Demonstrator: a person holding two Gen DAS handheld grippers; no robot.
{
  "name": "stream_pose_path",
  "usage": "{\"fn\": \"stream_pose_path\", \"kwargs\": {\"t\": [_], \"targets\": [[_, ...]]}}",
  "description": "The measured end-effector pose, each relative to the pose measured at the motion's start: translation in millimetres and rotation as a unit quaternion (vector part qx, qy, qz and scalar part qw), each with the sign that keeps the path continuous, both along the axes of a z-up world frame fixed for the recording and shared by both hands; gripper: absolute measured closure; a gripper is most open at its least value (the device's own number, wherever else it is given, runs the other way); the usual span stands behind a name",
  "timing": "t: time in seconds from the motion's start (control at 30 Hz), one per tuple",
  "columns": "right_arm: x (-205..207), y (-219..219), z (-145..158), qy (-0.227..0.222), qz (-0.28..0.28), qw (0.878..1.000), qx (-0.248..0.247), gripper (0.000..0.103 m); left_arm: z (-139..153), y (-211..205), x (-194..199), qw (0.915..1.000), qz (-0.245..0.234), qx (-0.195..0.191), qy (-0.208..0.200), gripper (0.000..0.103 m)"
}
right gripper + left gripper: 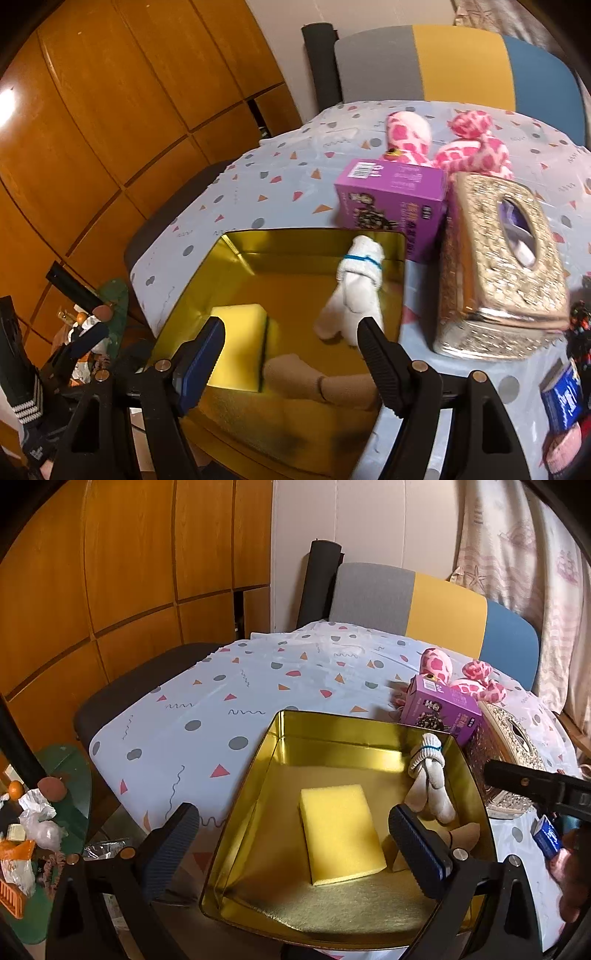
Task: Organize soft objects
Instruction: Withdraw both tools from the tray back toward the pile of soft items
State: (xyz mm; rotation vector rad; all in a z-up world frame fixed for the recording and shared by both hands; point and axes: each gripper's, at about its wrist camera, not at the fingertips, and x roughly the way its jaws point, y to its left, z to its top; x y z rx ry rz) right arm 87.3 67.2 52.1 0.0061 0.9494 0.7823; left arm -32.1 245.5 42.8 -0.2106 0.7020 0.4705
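Note:
An open gold tin (258, 760) (236, 247) sits at the table's near edge. A yellow sponge (340, 834) (240, 347), a white sock bundle (428, 771) (351, 295) tied with a blue band, and a tan sock roll (465, 834) (321, 384) lie inside it. My left gripper (295, 845) is open, one finger outside the tin's left wall and the other over the inside. My right gripper (291, 358) is open above the tin's near part and holds nothing. A pink spotted plush (461, 679) (465, 147) lies on the cloth behind the boxes.
A purple carton (439, 709) (391, 199) and a glittery gold tissue box (513, 738) (502, 266) stand right of the tin. A small blue box (546, 838) (561, 398) is at the near right. A cluttered green side table (74, 775) is at the left, and a chair (424, 598) behind.

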Motion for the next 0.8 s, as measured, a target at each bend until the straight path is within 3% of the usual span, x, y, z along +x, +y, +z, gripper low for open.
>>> {"fn": "stream_pose_path", "kwargs": {"t": [0.13,0.23,0.33,0.5,0.67,0.8], "targets": [[0.5,-17.8,0.9,-0.002,-0.016,1.0,0.003,0.027,-1.5,9.9,-3.0,0.9999,0.014,-0.001,0.002,0.0],[-4.5,-17.6,-0.5,-0.008,0.009,1.0,-0.008,0.027,-1.3,18.4,-6.3,0.9996,0.028,-0.005,0.0,0.0],[-13.8,-1.2,-6.9,-0.023,0.062,0.997,-0.049,0.027,-0.2,20.7,-8.0,0.9994,0.033,-0.009,-0.002,0.0],[-29.7,34.2,-28.7,-0.049,0.138,0.979,-0.14,0.027,4.3,13.0,-9.7,0.9997,0.022,0.002,-0.007,0.0],[-31.7,34.5,-29.8,-0.051,0.144,0.979,-0.138,0.027,6.3,9.1,-7.9,0.9999,0.014,0.006,-0.008,0.0],[-29.8,46.4,-36.6,-0.059,0.16,0.971,-0.168,0.027,7.3,8.8,-10.2,0.9999,0.01,0.005,-0.009,0.0]]}}
